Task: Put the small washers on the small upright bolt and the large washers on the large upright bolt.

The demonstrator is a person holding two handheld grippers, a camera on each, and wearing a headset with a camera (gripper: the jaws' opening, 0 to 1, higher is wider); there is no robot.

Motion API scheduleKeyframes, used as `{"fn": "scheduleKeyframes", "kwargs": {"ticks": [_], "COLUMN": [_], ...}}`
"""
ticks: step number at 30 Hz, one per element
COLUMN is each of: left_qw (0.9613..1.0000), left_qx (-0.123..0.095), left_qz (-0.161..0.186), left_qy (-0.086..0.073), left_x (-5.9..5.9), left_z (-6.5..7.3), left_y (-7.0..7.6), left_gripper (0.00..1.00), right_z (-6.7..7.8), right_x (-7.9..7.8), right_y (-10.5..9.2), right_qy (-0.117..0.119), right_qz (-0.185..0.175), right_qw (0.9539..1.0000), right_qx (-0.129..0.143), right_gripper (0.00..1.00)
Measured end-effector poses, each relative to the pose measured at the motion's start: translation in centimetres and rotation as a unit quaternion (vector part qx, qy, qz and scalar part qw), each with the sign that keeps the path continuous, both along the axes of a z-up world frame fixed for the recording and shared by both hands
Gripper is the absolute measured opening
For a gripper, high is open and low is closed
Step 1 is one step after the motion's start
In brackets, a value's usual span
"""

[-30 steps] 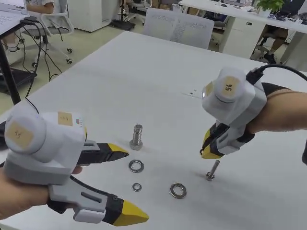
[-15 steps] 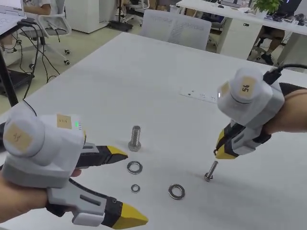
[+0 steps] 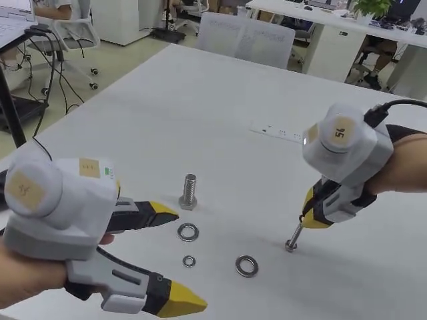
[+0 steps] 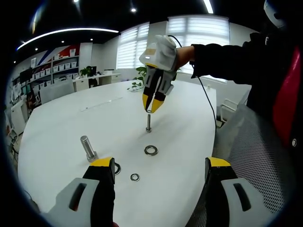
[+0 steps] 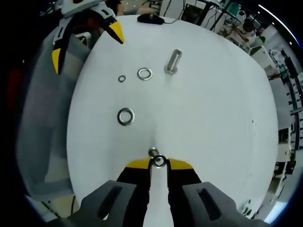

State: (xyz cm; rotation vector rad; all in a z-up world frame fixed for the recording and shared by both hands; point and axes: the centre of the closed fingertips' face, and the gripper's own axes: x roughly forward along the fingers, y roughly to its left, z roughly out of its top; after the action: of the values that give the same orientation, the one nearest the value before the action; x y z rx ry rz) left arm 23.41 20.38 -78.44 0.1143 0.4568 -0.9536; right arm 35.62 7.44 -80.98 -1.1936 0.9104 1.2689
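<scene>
One small washer is pinched in the tips of my right gripper, jaws clenched on it. It sits right at the top of the small bolt, which stands toward the near edge of the table. I can't tell whether the hole has caught the thread yet.

My left gripper has its jaws released wide, grasping nothing, and points across the loose pieces. Beyond its tips lie a second small washer, a large washer just in front of the large bolt, and another large washer nearer the small bolt. The large bolt stands bare, a little further from the near edge.

So I judge that nothing is seated yet: the first washer is going on and three are left.

Against a second ago, my right gripper has swung in from the left of the small bolt's top and come down onto it. The loose washers, both bolts and my left gripper haven't shifted.
</scene>
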Motion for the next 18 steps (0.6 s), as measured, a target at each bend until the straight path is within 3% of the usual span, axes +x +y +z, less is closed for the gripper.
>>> {"fn": "scheduleKeyframes", "kwargs": {"ticks": [18], "left_qw": [1.0000], "left_qx": [0.000], "left_qz": [0.000], "left_qy": [0.002], "left_x": [0.14], "left_z": [-0.07], "left_y": [-0.06], "left_gripper": [0.77], "right_z": [-0.84], "right_x": [0.13], "right_y": [0.00], "right_qy": [0.010], "right_qz": [-0.001], "right_qw": [1.0000], "right_qx": [0.001], "right_gripper": [0.14]}}
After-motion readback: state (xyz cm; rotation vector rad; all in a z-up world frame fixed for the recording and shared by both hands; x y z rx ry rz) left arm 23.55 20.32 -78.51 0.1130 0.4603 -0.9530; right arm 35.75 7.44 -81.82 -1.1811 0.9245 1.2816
